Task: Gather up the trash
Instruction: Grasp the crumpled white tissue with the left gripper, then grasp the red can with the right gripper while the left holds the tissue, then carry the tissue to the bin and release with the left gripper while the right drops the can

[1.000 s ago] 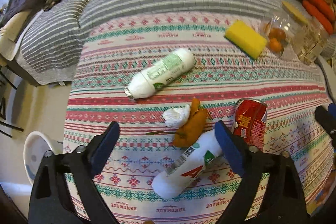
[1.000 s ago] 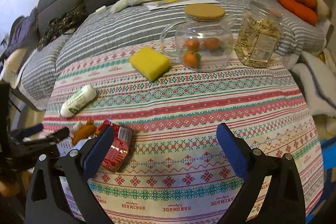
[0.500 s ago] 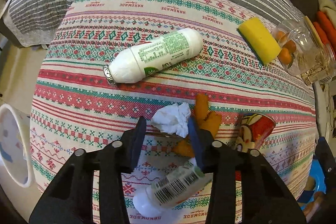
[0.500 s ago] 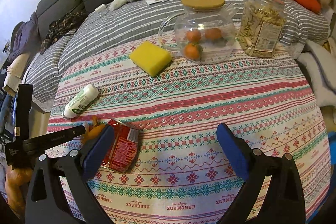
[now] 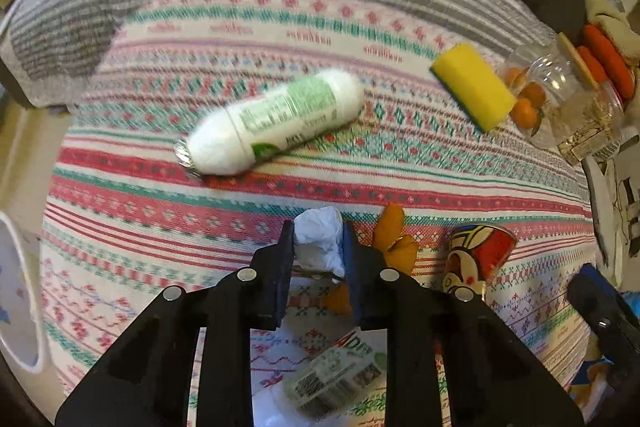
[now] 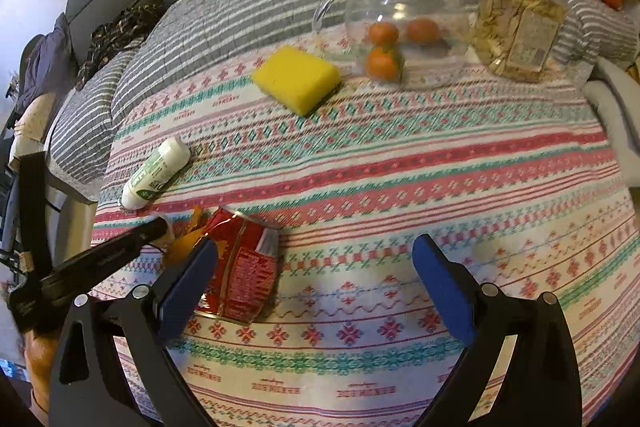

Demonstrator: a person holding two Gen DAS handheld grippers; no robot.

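A: Item one, left tongs (image 5: 318,247)?
B: Jaws closing on a crumpled white tissue (image 5: 320,241); the pads sit against both its sides. It lies on the patterned tabletop (image 5: 160,219), just beside the orange peel (image 5: 394,241).

A: Right tongs (image 6: 316,267)?
B: Spread wide, nothing between the pads. The left blue pad overlaps the crushed red can (image 6: 240,267), which lies on its side near the tabletop's left edge.

A: Other trash?
B: A white bottle with a green label (image 5: 276,117), lying flat beyond the tissue, well apart from it. A second white bottle with a barcode (image 5: 332,383), partly hidden under the left tongs.

A: Non-trash entries?
B: Yellow sponge (image 6: 296,79); a clear jar with a cork lid (image 6: 404,23) holding three oranges; beside it a clear container of seeds (image 6: 520,35).
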